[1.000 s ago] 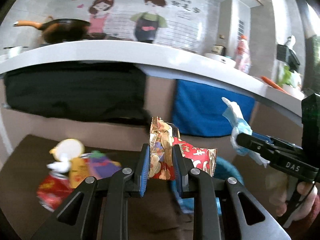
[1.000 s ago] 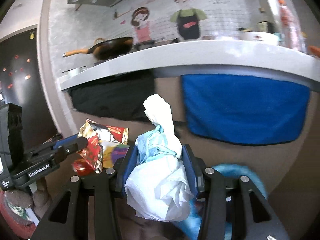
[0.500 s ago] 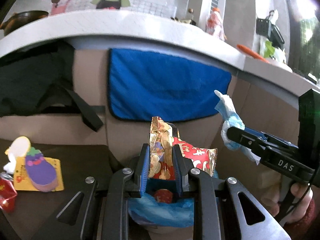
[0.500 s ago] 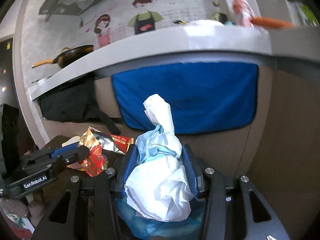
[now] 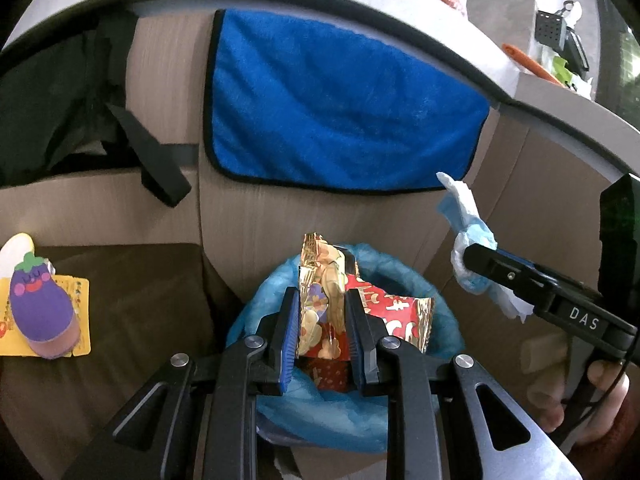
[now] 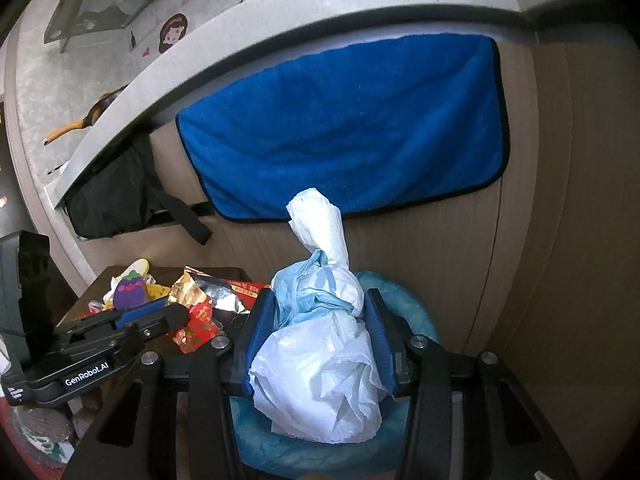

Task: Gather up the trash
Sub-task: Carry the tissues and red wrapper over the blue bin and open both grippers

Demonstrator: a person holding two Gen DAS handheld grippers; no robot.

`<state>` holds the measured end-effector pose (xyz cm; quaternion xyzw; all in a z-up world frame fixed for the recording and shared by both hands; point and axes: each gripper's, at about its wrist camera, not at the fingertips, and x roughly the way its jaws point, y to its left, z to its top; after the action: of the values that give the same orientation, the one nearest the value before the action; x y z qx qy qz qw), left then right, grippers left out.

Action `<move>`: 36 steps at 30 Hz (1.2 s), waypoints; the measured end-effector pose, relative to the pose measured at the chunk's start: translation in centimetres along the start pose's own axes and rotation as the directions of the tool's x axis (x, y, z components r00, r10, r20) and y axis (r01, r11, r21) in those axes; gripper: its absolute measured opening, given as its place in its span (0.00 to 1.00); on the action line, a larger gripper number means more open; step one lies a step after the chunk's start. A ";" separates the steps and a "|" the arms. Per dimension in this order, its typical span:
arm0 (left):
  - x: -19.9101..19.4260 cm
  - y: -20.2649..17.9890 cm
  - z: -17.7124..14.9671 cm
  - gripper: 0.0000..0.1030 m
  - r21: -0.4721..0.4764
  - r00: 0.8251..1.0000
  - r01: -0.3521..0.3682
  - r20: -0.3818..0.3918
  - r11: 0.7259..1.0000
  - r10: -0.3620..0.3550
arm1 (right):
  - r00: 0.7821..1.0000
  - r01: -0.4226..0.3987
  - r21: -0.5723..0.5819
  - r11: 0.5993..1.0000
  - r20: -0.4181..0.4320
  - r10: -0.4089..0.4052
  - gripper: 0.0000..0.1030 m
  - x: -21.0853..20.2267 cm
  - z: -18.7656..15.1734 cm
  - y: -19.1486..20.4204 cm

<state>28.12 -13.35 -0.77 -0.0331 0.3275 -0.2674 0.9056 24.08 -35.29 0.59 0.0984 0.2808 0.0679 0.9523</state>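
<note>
**Both loads poised over the bin**

My left gripper pinches a snack wrapper; my right gripper clamps wadded tissue and plastic. Both hang above the blue-lined bin, ready for dropping.

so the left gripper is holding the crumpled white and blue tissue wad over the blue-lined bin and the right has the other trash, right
Not quite. The left gripper holds the red and gold foil snack wrapper over the blue-lined bin, as the left wrist view shows. The crumpled white and blue tissue wad is in the right gripper.
</note>
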 end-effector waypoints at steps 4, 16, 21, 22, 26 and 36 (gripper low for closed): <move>0.4 0.3 -0.3 0.23 -0.002 1.000 -0.001 -0.010 1.000 0.001 | 1.000 -0.004 0.006 1.000 -0.019 0.004 0.41 0.9 -0.2 0.2; 1.9 0.8 -0.8 0.23 -0.014 0.999 -0.003 -0.046 1.000 0.002 | 0.998 0.000 0.015 1.000 -0.063 0.001 0.42 2.9 -1.0 0.2; 2.8 1.1 -0.9 0.25 -0.037 0.997 0.023 -0.069 0.999 -0.026 | 0.997 0.009 0.019 1.000 -0.074 -0.007 0.44 3.4 -1.4 -0.1; 3.0 1.3 -0.9 0.27 -0.051 0.997 0.037 -0.071 0.998 -0.041 | 0.997 0.006 0.028 1.000 -0.074 -0.004 0.46 3.4 -1.5 -0.2; 3.2 2.6 -1.1 0.42 -0.109 0.994 0.072 -0.071 0.991 -0.080 | 0.997 0.008 0.054 0.999 -0.076 -0.003 0.58 3.6 -1.8 -0.6; -0.3 5.2 -1.4 0.48 -0.162 0.999 0.033 -0.012 0.986 -0.035 | 0.998 0.008 0.064 0.998 -0.066 -0.003 0.59 1.9 -2.0 0.1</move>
<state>29.44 -8.53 -2.93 -0.1102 0.3544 -0.2554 0.8928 24.60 -34.53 -2.01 0.1261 0.3141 0.0594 0.9391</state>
